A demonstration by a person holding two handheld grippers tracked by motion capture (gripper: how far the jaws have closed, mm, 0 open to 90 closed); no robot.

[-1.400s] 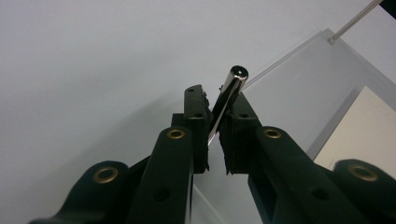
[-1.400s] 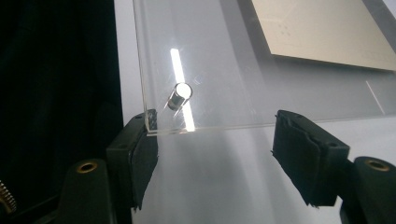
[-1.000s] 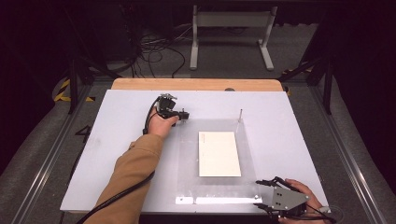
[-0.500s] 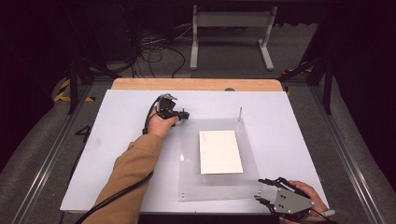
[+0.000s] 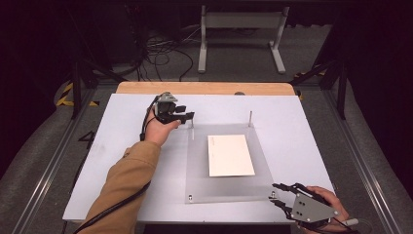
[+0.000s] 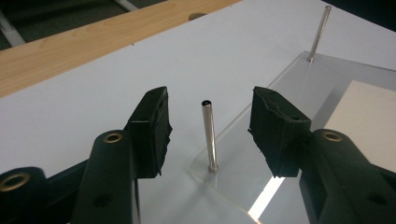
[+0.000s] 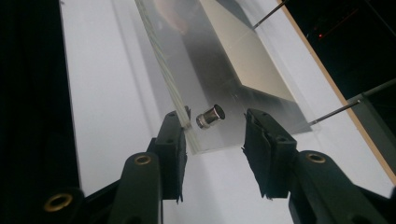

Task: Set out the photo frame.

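A clear acrylic plate [image 5: 224, 187] lies on the white table [image 5: 122, 161] with a cream sheet [image 5: 230, 155] on it. Thin metal posts stand at its far corners [image 5: 192, 127] [image 5: 250, 118]. My left gripper [image 5: 187, 117] [image 6: 210, 126] straddles the far-left post [image 6: 208, 135]. Its jaws have just been opening and stand clear of the post on both sides. My right gripper [image 5: 273, 192] [image 7: 215, 135] is at the plate's near right corner. Its jaws have just been closing around a short metal stud [image 7: 210, 115], with gaps left on both sides.
A wooden strip [image 5: 204, 87] runs along the table's far edge. Beyond it are a metal stand [image 5: 241, 34] and loose cables [image 5: 165, 53] on the floor. Another short stud [image 5: 189, 197] sits at the plate's near left corner. Rails run along both sides of the table.
The left gripper's jaws, shut at the far-left post before, now stand apart. The bright glare along the plate's near edge is gone. The right gripper's jaws have narrowed.
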